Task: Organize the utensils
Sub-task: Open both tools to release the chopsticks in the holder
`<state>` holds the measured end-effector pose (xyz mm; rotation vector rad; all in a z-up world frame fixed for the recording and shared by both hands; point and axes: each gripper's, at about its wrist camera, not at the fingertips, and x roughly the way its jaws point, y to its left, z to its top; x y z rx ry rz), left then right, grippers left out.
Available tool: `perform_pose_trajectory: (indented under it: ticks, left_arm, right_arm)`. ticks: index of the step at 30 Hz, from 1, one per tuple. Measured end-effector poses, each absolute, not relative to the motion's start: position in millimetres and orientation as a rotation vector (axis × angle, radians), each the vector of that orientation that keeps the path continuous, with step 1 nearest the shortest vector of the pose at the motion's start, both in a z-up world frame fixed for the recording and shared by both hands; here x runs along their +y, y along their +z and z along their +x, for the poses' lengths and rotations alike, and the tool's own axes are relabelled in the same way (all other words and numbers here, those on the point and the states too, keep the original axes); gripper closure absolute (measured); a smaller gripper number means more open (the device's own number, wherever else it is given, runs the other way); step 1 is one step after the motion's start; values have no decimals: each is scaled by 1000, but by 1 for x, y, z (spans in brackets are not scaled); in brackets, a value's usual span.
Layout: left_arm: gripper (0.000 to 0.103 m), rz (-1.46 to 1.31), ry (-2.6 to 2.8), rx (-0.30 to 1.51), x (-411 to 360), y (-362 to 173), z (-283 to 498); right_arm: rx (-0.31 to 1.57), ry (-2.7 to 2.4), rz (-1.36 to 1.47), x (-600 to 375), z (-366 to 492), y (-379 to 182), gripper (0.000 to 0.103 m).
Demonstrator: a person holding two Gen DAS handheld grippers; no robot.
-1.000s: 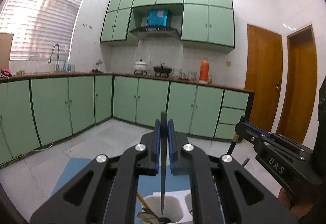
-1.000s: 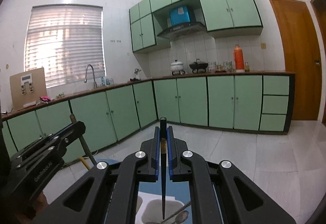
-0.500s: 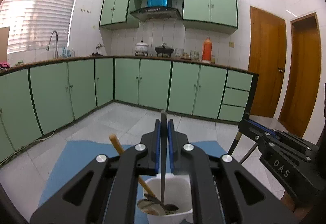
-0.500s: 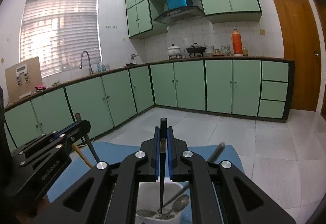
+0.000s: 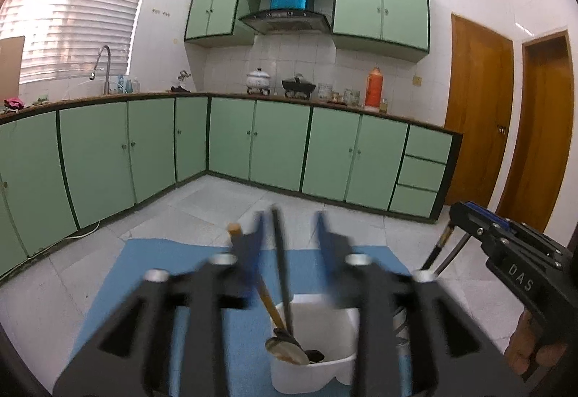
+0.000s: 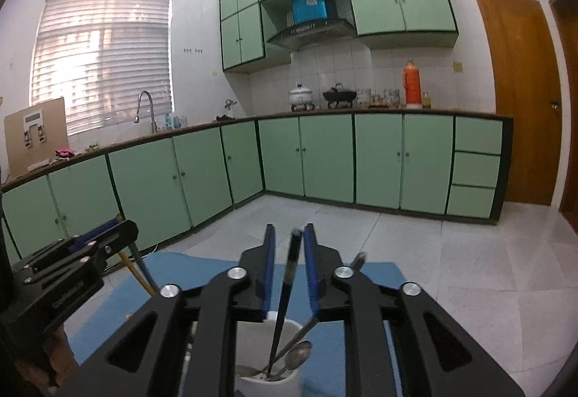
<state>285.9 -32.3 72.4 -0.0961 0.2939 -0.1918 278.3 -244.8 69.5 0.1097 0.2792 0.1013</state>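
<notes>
Left gripper (image 5: 289, 227) had jaws apart, thin black utensil handle (image 5: 280, 252) standing loose between them, near-vertical, tip down in the white plastic holder (image 5: 318, 366) below on the blue mat (image 5: 151, 274). Right gripper (image 6: 289, 238) likewise apart around its own dark stick (image 6: 287, 285), tilted slightly right, tip in the white cup (image 6: 285, 380). Both looked released; clean exit seemed straight up along each handle

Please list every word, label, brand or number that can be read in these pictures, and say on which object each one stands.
"DAS": white letters on the side of the black right tool, seen from the left wrist.
Left tool: raised lettering on its body, too blurred to read.
Blue box above the range hood: pale label, too small to read.
Brown board on the counter: white label, unreadable.
</notes>
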Motion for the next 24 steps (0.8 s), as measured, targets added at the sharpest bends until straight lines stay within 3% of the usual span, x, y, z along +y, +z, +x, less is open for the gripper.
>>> perform_pose_trajectory:
  ticks: [2,6,13,15,20,24]
  left_arm:
    - [58,-98,-190,276,-30,77,281]
    - [41,-96,-189,224,-26,87,265]
    - [26,-73,-195,150,-23,95,230]
    - [17,-64,-185,131,-20,96,217]
    - [8,-81,-177,125,-7,87,186]
    - [7,-103,-170,148,5,71,165]
  right_arm:
    - [260,99,113,-248,271,74,74]
    - [224,88,109,-253,257,82,60]
    - [161,72,106,-258,224,93,37]
    - [139,60,89,-257,212,95,30]
    - [98,43,45,-250,177,85,14]
    - [101,35,51,-248,152,70,9]
